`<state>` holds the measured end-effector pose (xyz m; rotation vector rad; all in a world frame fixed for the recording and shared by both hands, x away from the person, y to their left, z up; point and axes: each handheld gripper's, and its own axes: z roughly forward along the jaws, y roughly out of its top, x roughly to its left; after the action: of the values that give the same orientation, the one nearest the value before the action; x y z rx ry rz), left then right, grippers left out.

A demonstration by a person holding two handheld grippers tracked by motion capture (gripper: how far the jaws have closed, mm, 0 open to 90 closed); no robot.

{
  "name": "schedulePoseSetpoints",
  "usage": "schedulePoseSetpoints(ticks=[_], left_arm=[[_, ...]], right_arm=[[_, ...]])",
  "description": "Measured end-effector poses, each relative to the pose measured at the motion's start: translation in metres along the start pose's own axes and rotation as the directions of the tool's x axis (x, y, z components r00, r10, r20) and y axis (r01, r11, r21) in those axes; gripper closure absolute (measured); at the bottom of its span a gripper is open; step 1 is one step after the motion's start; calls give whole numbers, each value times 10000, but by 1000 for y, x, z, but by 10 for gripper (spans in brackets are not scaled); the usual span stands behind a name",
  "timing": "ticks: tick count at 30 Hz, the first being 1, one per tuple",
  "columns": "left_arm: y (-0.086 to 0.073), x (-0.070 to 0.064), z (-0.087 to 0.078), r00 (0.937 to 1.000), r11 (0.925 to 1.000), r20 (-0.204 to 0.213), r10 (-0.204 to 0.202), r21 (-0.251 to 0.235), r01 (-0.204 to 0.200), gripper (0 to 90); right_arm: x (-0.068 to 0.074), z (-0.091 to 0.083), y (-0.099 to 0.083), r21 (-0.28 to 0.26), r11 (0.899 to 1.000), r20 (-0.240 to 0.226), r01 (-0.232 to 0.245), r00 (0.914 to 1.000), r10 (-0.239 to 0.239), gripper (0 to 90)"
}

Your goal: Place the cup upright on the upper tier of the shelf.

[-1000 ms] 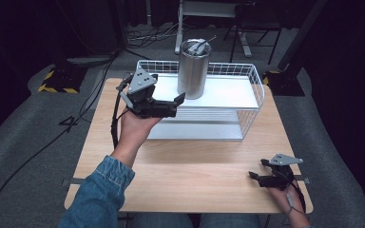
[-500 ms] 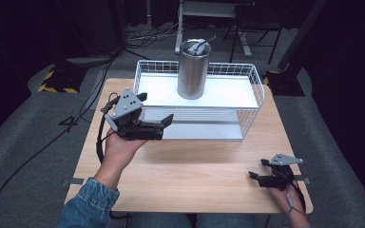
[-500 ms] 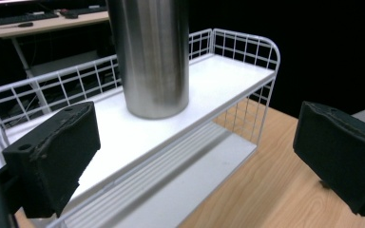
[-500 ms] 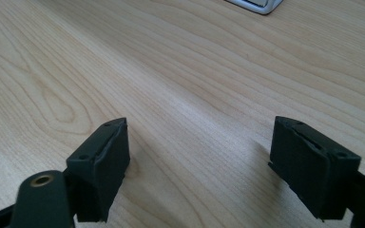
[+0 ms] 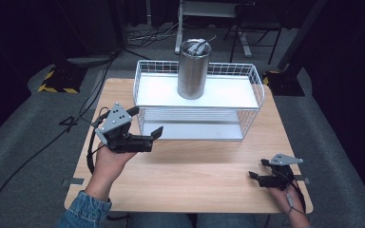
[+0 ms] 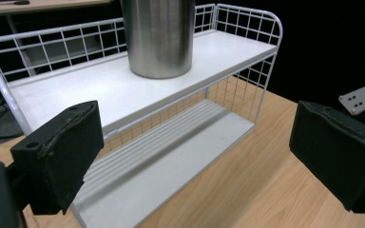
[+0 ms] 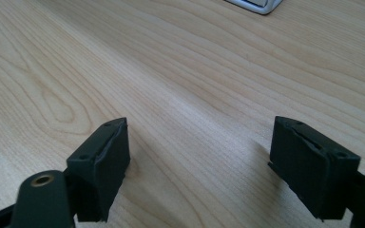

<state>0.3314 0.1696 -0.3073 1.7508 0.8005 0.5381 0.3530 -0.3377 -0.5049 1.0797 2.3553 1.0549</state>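
A tall steel tumbler stands upright on the top shelf of a white two-tier wire rack at the back of the wooden table. In the left gripper view the tumbler rises above the rack's top shelf. My left gripper is held above the table at the rack's left front corner, open, with nothing between its jaws. My right gripper rests low on the table near the front right corner, open and empty; its pads sit just over bare wood.
The rack's lower shelf carries nothing. Bare wooden tabletop stretches between the two grippers. Cables and a metal stand lie on the dark floor behind the table.
My left gripper has drawn back from beside the tumbler, moving left and toward the front, down to the rack's left front corner. The right gripper has stayed still.
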Motion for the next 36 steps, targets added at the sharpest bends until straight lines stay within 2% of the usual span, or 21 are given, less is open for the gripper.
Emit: schedulePoseSetpoints(ticks=[7, 10, 18, 19, 23, 26, 29, 36], left_arm=[[-16, -3, -7, 9999, 9987, 74, 109, 494, -112, 27], [-28, -7, -13, 9996, 9989, -62, 265, 398, -263, 27], [-58, -5, -22, 9996, 9987, -74, -275, 416, 278, 28], [-62, -4, -23, 9997, 9987, -73, -240, 455, 243, 29], [-80, 0, -22, 9966, 9963, -66, -815, 274, 817, 37], [-87, 4, -20, 9942, 9916, -53, -1070, 729, 1071, 43], [-95, 5, -19, 9944, 9915, -228, -1030, 778, 1045, 47], [-117, 7, -8, 9937, 9814, -501, -1002, 1591, 1070, 47]], right_arm=[[0, 0, 0, 0, 10000, 7, 1, 10000, -1, 217], [0, 0, 0, -4, 10000, 3, 5, 10000, -5, 218], [0, 0, 0, -7, 10000, 5, 24, 10000, -24, 220], [0, 0, 0, -4, 10000, 2, 20, 10000, -20, 220], [0, 0, 0, -5, 10000, 5, 22, 10000, -22, 220], [0, 0, 0, -4, 10000, 5, 23, 10000, -23, 220], [0, 0, 0, -7, 10000, 3, 27, 10000, -27, 221], [0, 0, 0, -8, 10000, -3, 38, 10000, -38, 223]])
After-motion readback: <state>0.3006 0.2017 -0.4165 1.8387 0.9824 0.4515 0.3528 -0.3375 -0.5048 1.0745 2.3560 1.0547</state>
